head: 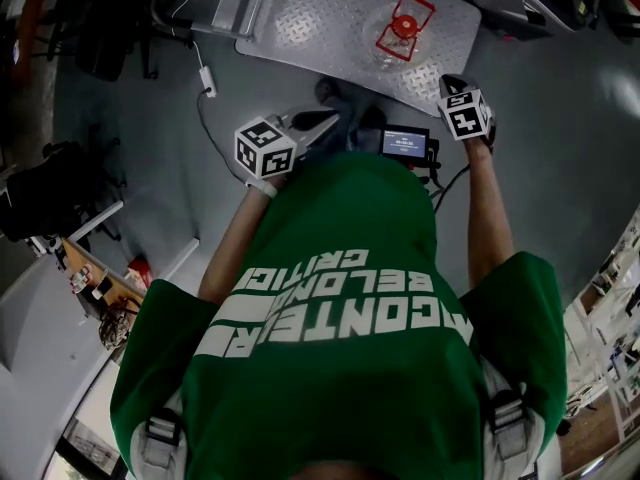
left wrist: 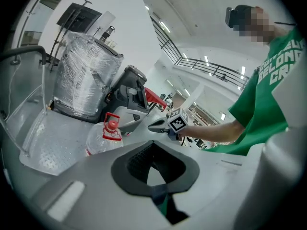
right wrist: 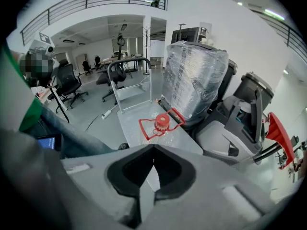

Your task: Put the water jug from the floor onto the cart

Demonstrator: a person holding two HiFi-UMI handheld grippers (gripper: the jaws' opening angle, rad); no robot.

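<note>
The clear water jug (head: 400,30) with red cap and red handle stands upright on the grey diamond-plate cart (head: 300,23), and nothing grips it. Both gripper views show the jug (left wrist: 106,137) (right wrist: 160,124) ahead of the jaws and apart from them. My left gripper (head: 330,119) hovers over the floor just short of the cart's near edge, its jaws together and empty. Near the cart's right corner is my right gripper (head: 448,82), also shut with nothing in it. The left gripper view catches the right gripper (left wrist: 154,126) beside the jug.
A bulky plastic-wrapped load (right wrist: 194,78) and a grey machine (right wrist: 240,123) stand just past the cart. The cart's handle bar (right wrist: 127,66) rises at its far end. A cable with a power strip (head: 207,81) lies on the floor at the left. Office chairs (right wrist: 67,83) stand farther off.
</note>
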